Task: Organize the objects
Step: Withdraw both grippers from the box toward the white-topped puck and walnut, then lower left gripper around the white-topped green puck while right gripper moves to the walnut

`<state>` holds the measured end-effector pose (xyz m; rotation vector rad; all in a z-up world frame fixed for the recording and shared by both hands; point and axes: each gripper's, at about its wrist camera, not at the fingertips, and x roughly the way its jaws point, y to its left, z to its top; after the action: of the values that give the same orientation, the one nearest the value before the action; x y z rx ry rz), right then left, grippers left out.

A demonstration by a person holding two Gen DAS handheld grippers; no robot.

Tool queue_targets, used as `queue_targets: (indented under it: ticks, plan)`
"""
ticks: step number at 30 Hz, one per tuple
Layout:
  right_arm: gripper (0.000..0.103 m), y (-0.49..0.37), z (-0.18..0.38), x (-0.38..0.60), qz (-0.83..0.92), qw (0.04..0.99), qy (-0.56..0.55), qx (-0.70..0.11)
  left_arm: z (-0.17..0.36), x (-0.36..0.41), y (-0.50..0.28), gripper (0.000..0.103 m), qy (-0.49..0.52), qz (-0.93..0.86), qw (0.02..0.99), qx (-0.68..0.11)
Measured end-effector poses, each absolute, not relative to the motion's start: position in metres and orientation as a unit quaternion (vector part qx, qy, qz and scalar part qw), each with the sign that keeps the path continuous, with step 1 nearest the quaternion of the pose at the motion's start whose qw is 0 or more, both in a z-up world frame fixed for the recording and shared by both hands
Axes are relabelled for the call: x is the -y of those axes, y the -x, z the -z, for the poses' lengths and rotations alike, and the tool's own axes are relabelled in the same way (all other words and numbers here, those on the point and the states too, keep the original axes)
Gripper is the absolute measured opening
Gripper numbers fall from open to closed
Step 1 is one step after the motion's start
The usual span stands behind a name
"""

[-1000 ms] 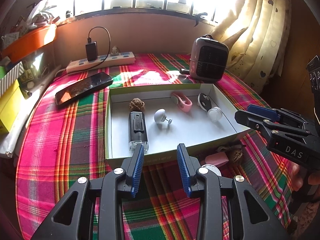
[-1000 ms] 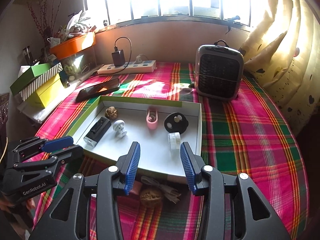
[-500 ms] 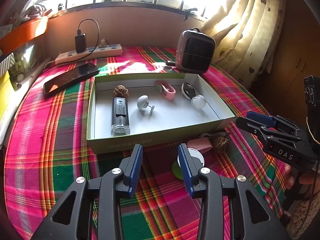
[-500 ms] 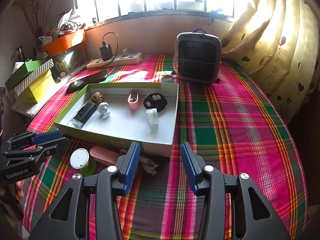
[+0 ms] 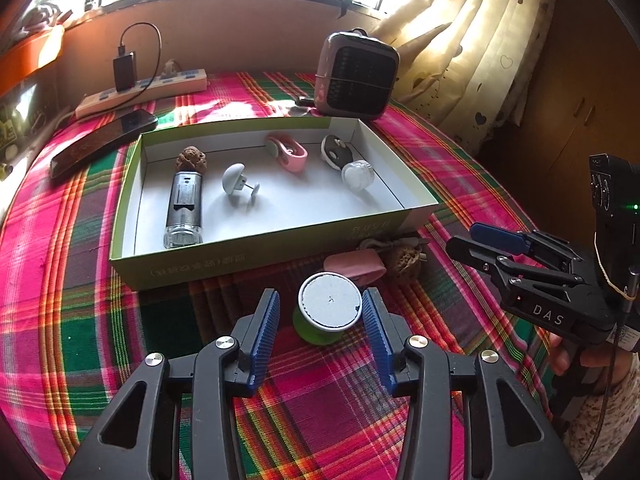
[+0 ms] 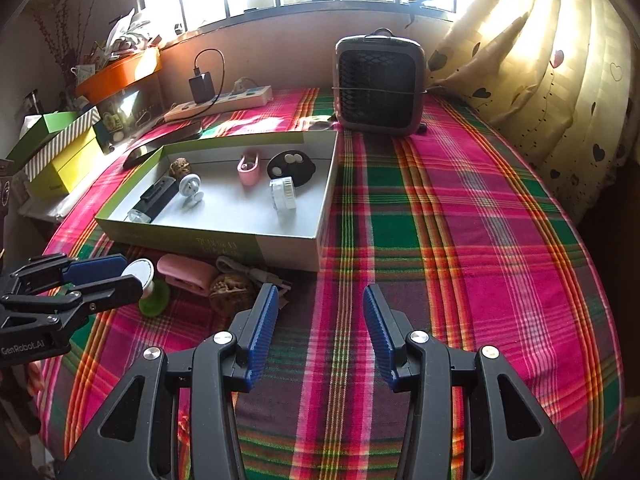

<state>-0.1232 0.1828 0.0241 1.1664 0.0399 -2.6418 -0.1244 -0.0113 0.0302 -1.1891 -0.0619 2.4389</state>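
Left wrist view: the left gripper [image 5: 320,312] has just been opening its jaws, and they now stand apart on either side of a small spool [image 5: 329,307] with a white round top and a green base, no pad pressing on it. The spool stands upright on the plaid tablecloth [image 5: 72,320], just in front of the near wall of the open box [image 5: 256,254]. Beside it lie a pink case [image 5: 356,266] and a walnut [image 5: 406,260], both outside the box. The spool looks light and rigid, with smooth flanges that may slip; the best hold is probably across the white top flange, squarely from both sides, with moderate force so that it does not tip. Right wrist view: the right gripper [image 6: 320,314] is open and empty, with only tablecloth between its jaws. The walnut [image 6: 232,290] lies just left of its left finger [image 6: 262,320], next to a grey cable [image 6: 250,272]. The walnut appears hard, rough and light; grip it across its widest part. The left gripper is seen from the side at the spool.
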Motion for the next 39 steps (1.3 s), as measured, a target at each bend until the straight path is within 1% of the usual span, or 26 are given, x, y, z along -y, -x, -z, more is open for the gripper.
queue_targets:
  ticks: [17, 19, 20, 21, 29, 39]
  plan:
    - [0.046, 0.121, -0.018, -0.172, 0.900, 0.151, -0.409, -0.021, -0.020, -0.004, 0.138, 0.041, 0.442, -0.874, 0.199, 0.008]
    - [0.046, 0.121, -0.019, -0.170, 0.900, 0.153, -0.409, -0.022, -0.020, -0.003, 0.138, 0.039, 0.441, -0.875, 0.197, 0.008]
    - [0.046, 0.121, -0.019, -0.169, 0.900, 0.153, -0.408, -0.023, -0.020, -0.002, 0.137, 0.034, 0.440, -0.876, 0.196, 0.008]
    - [0.046, 0.120, -0.020, -0.169, 0.900, 0.155, -0.407, -0.023, -0.021, -0.002, 0.137, 0.032, 0.438, -0.877, 0.196, 0.008]
    - [0.046, 0.119, -0.022, -0.157, 0.899, 0.167, -0.405, -0.025, -0.021, 0.009, 0.136, 0.032, 0.437, -0.881, 0.183, 0.012]
    - [0.046, 0.125, -0.018, -0.141, 0.897, 0.173, -0.406, -0.008, -0.019, 0.024, 0.133, 0.032, 0.439, -0.881, 0.172, 0.023]
